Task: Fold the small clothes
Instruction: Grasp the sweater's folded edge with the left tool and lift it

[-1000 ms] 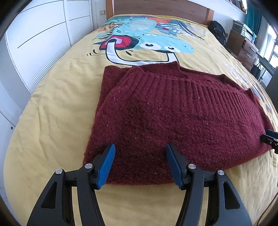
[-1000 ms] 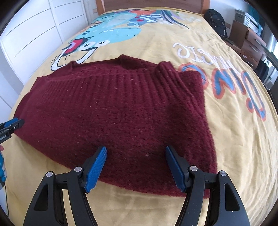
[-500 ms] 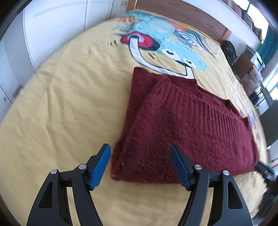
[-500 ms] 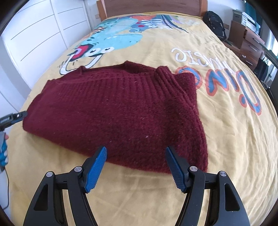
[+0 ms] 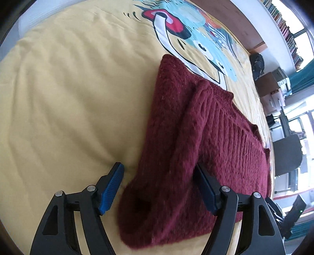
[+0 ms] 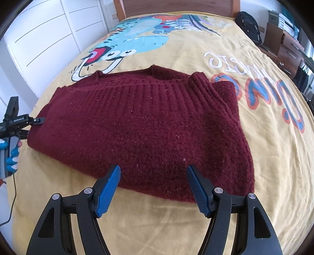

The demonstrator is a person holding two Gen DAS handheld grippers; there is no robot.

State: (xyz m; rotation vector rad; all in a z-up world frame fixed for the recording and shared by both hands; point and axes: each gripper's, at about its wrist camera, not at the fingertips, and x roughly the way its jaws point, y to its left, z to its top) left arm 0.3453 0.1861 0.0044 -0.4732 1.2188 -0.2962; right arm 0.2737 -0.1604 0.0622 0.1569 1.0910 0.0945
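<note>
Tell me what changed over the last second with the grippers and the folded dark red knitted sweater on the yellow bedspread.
The left gripper slid from the sweater's near edge round to its left end, rolling as it went; its jaws have just been opening and now straddle that end of the folded dark red knitted sweater without pressing it. Nothing was gripped or released. The right gripper stayed open at the near edge; the sweater stayed folded on the yellow bedspread.

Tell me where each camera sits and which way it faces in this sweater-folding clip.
Left wrist: on the left gripper, angled down at the sweater's end; its open jaws, just widened, straddle the maroon sweater without pressing.
Right wrist: on the right gripper, facing across the sweater's long edge toward the headboard; jaws open, empty; the left gripper and a gloved hand show at left.
Shared: sweater and yellow dinosaur bedspread.
</note>
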